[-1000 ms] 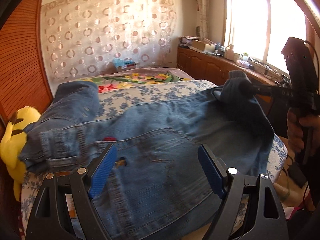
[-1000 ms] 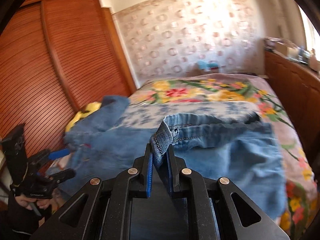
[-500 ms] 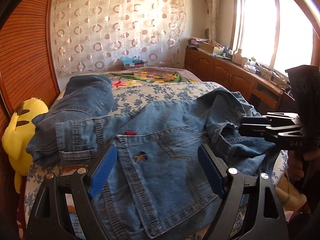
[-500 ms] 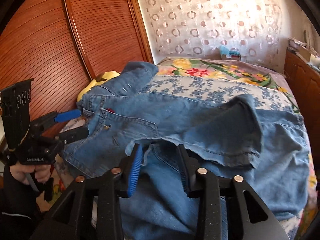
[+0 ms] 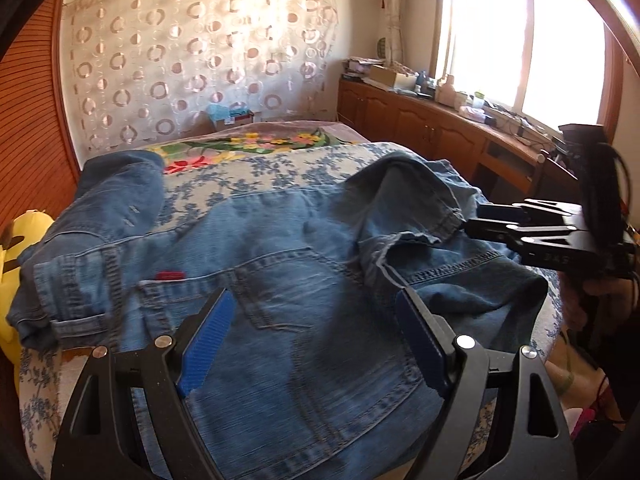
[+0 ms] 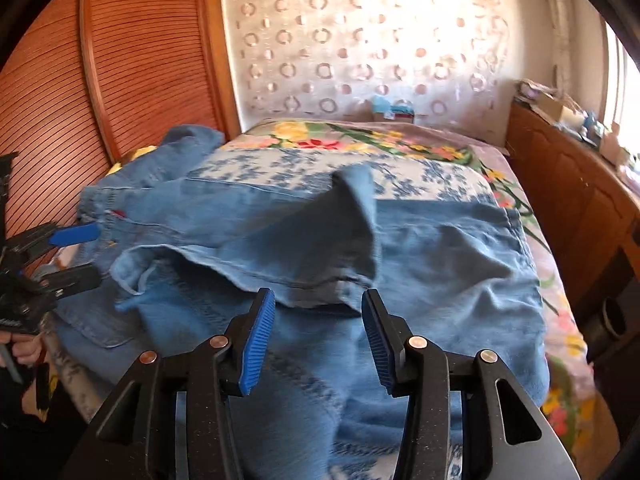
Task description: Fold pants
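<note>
Blue jeans [image 5: 304, 280] lie spread across the bed [image 5: 280, 168], both claws open above them.

The left wrist view shows the left claw [image 5: 312, 344] gaping wide over the seat of the jeans, with a back pocket and a small red tag [image 5: 170, 275] in sight, gripping nothing; a yellow plush toy [image 5: 16, 240] at the bed's left edge and the bright window [image 5: 520, 32] show plainly only here. The right wrist view shows the right claw [image 6: 318, 344], whose jaws have just been opening, about half apart with denim beneath but no cloth pinched; a folded-over leg [image 6: 348, 232] peaks just ahead of it, and the slatted wooden door [image 6: 100, 80] fills the left.
</note>
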`<state>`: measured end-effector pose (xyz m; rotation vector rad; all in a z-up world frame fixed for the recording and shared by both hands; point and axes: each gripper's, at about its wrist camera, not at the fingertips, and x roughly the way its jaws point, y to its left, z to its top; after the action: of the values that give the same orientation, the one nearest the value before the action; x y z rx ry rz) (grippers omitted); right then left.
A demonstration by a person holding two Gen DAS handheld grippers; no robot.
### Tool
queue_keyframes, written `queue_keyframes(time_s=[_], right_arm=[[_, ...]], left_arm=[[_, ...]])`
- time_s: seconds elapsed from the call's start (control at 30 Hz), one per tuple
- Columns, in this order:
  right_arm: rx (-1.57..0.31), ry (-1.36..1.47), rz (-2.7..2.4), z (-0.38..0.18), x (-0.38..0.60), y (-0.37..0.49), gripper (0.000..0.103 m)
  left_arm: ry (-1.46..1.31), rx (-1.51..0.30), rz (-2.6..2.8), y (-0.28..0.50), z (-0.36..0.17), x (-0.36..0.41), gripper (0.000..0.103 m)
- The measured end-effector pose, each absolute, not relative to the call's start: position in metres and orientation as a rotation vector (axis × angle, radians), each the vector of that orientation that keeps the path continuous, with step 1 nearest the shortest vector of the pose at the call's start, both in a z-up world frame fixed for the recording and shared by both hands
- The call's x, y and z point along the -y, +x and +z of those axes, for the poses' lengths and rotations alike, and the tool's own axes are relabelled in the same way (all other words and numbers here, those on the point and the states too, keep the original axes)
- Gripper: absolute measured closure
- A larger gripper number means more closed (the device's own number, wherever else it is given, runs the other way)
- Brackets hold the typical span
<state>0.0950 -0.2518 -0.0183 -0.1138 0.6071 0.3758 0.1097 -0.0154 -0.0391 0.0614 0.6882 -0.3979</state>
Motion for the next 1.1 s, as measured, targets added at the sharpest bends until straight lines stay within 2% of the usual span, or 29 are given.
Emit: queue_keyframes(time_s=[0.4,0.47,0.7,0.8,0.87,0.93,0.97,1.03,1.1], right_arm=[[-0.625,-0.073,0.383,-0.034,0.235,0.126,0.056],[-0.629,-0.047,0.391,-0.036,0.238,0.134,0.060],[-0.662,-0.008,0.394,-0.040,0.244,0.150,0.066],[-0.661,-0.009,0.399,-0.042,0.247,0.150,0.072],[-0.661,-0.012,0.399,-0.043,0.247,0.151,0.080],[-0.651,-0.017,0.402,-0.042,0.247,0.149,0.089],[-0.638,-0.021,0.400,-0.041,0.247,0.147,0.089],[-0.608,-0.052,0.390,-0.037,0.244,0.142,0.091],[-0.588,-0.082,0.382,-0.033,0.241,0.138,0.092]], left_arm=[[0.091,-0.726,-0.459,0.114,-0.045,0.038,0.019],[0.098,-0.736,-0.467,0.116,-0.046,0.043,0.022],[0.106,-0.760,-0.494,0.119,-0.049,0.057,0.051],[0.100,-0.775,-0.508,0.121,-0.051,0.061,0.064],[0.102,-0.767,-0.516,0.120,-0.050,0.063,0.066],[0.104,-0.761,-0.525,0.118,-0.048,0.065,0.073],[0.105,-0.760,-0.529,0.117,-0.047,0.066,0.074],[0.101,-0.754,-0.540,0.114,-0.044,0.066,0.084],[0.097,-0.740,-0.543,0.108,-0.039,0.066,0.087]])
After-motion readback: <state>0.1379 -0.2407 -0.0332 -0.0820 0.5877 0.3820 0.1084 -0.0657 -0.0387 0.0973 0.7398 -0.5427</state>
